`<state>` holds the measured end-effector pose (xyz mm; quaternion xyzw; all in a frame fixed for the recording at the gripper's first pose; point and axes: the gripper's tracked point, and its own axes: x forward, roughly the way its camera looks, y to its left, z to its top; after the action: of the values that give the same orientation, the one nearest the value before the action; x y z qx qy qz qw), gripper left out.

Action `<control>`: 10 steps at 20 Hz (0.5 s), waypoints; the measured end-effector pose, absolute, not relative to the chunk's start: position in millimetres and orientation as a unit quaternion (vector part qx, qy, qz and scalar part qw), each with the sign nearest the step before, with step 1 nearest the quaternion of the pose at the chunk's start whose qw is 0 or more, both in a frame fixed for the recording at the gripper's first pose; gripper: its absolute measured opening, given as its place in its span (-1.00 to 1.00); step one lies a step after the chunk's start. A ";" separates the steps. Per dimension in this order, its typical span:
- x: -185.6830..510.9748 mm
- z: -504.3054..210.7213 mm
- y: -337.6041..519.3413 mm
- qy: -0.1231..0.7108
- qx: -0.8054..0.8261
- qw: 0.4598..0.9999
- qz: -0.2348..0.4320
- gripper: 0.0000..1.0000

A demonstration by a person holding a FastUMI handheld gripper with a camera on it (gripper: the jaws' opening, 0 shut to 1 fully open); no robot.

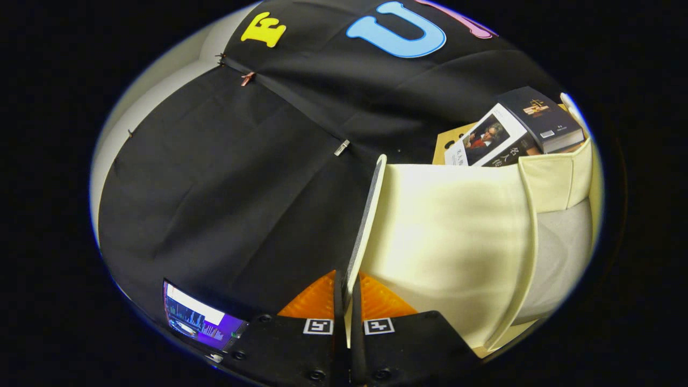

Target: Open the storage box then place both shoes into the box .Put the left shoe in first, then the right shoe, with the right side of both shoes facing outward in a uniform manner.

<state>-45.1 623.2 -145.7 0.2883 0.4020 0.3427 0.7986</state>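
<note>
Fingers of the gripper (pixel 347 301) are squeezed together on the thin edge of the flat cream plastic lid (pixel 371 215) of the cream storage box (pixel 553 183), one finger on each side of it, so the tongs are clenched on the lid. The lid stands up nearly straight between the fingers and runs away from them, and the box's pale inside wall sits just to its right, so the box looks partly open. My guess is that the opening step is under way but not finished (the lid may need to swing further back). No shoe can be seen, so both shoes are left to do, left one first. Beyond the box lie two books (pixel 510 131) on a brown cardboard piece (pixel 449 141), close to the box's far rim, so the lid could bump them. Left of the lid there is open room in front of the black cloth wall (pixel 215 177). A small lit screen (pixel 196 320) sits beside the left finger.
</note>
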 end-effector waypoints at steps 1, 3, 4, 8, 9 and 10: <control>-42.9 -150.5 625.6 0.404 0.288 0.799 0.340 -0.87; -39.8 -157.1 624.8 0.408 0.283 0.800 0.337 -0.88; -36.6 -157.6 621.6 0.409 0.283 0.802 0.330 -0.87; -4.9 -139.5 581.0 0.343 0.239 0.860 0.292 0.09; 0.1 -130.0 563.1 0.325 0.221 0.874 0.285 0.54; 8.9 -123.8 548.1 0.306 0.200 0.888 0.279 0.99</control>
<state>8.9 548.1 -123.8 0.1997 0.3064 0.2792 0.8879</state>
